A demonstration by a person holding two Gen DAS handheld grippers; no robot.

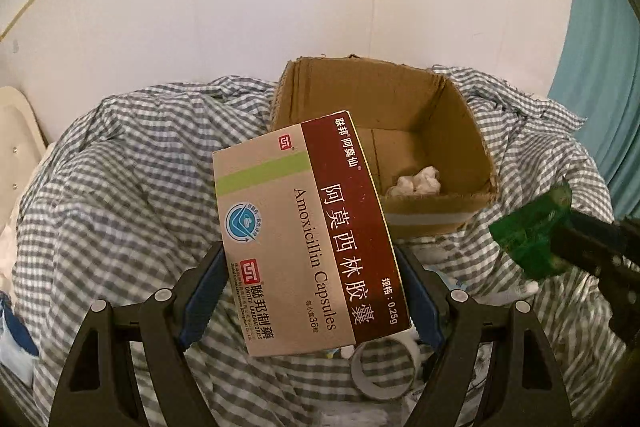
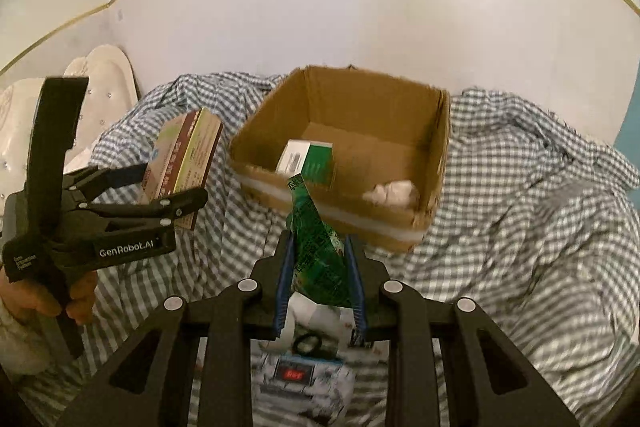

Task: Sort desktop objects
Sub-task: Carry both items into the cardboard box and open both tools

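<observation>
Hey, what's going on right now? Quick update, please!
Left claw grips medicine box. Right claw pinches green packet. Cardboard box ahead, open, already holding a small box and tissue. Path clear.

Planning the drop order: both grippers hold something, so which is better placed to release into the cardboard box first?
Probably right. The right gripper with its green packet points straight at the cardboard box; the left gripper's amoxicillin box hangs off to the side.

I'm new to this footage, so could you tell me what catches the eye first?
The Amoxicillin box, clamped in the left gripper, fills the left wrist view. Behind it an open carton sits on checked cloth, with a green-white box and crumpled paper inside. The right gripper pinches a green packet.
</observation>
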